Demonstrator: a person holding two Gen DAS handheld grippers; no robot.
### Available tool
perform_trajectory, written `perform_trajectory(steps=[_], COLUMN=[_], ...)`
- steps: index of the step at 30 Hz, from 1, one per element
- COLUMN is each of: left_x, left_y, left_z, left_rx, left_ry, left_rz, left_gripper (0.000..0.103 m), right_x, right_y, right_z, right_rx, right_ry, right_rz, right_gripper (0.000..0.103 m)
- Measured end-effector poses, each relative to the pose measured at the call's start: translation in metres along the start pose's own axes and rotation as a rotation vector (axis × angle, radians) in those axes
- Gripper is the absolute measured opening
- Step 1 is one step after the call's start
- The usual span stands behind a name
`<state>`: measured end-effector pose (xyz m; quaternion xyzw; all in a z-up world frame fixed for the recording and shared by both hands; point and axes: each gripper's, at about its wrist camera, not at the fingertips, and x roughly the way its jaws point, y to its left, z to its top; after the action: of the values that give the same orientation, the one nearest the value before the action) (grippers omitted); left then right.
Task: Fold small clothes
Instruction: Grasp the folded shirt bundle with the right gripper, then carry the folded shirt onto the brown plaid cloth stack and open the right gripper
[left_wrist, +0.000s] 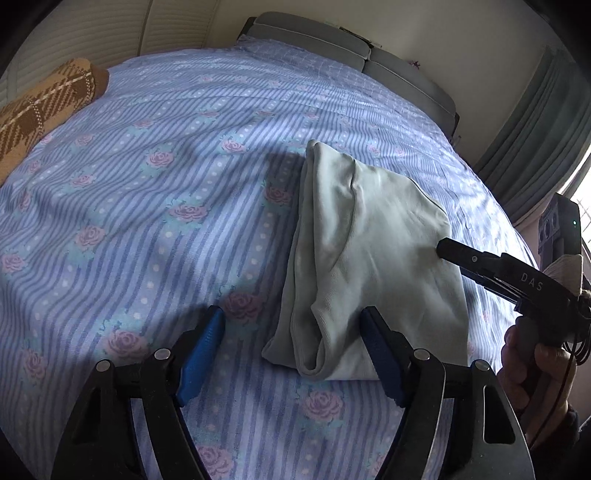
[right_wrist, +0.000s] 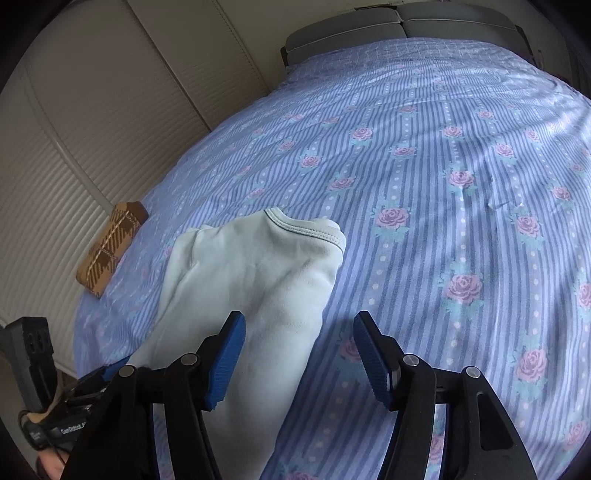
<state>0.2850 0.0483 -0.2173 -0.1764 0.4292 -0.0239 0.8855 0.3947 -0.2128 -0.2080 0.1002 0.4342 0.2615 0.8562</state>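
the pale green garment (left_wrist: 373, 254) lies partly folded on the bed's striped floral sheet (left_wrist: 147, 184), its near end rolled, neckline (right_wrist: 306, 229) at the far end. step in hand, by judgement: mid-fold, between grips. the left gripper (left_wrist: 293, 354) stands open, one pad on the near hem, nothing clamped. the right gripper (right_wrist: 299, 358) stands open over the garment's right edge. next move calls for both tongs to clamp one edge and carry it across. a folded brown plaid item (right_wrist: 110, 247) lies well apart
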Motion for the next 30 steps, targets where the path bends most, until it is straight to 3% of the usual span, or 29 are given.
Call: perform_trajectory(steps=[4,8,9,11,13,15,17,23,30], left_x=[0.005,0.007,0.006,0.008,0.009,0.009,0.008,-0.007,-0.045], left_y=[-0.006,-0.007,-0.007,-0.007,-0.01,-0.011,-0.009,-0.009,0.004], left_z=[-0.003,-0.002,-0.002,-0.002,-0.003,-0.003,-0.003,0.003,0.025], left_rx=[0.039,0.032,0.029,0.028,0.05,0.05,0.039,0.035,0.015], left_ry=[-0.009,-0.022,-0.025,-0.015,-0.009,-0.001,0.004,-0.011,-0.019], left_rz=[-0.006,-0.029,-0.039,-0.078,-0.07,-0.084,-0.096,-0.109,-0.141], left_gripper=[0.083,0.081,0.075,0.044,0.039,0.027,0.02,0.015,0.015], right_x=[0.014,0.023,0.026,0.034,0.037,0.038,0.038,0.022,-0.002], right_y=[-0.009,-0.011,-0.009,-0.009,-0.01,-0.016,-0.023,-0.017,0.016], right_z=[0.006,0.013,0.014,0.015,0.015,0.016,0.015,0.013,0.027], right_rx=[0.003,0.004,0.0,-0.004,0.013,0.063,0.114,0.13,0.114], right_ry=[0.023,0.026,0.029,0.041,0.043,0.046,0.049,0.015,-0.018], right_rz=[0.036,0.098,0.11,0.129,0.148,0.195,0.239,0.225,0.192], right_gripper=[0.062,0.062,0.058,0.052,0.045,0.027,0.02,0.016,0.015])
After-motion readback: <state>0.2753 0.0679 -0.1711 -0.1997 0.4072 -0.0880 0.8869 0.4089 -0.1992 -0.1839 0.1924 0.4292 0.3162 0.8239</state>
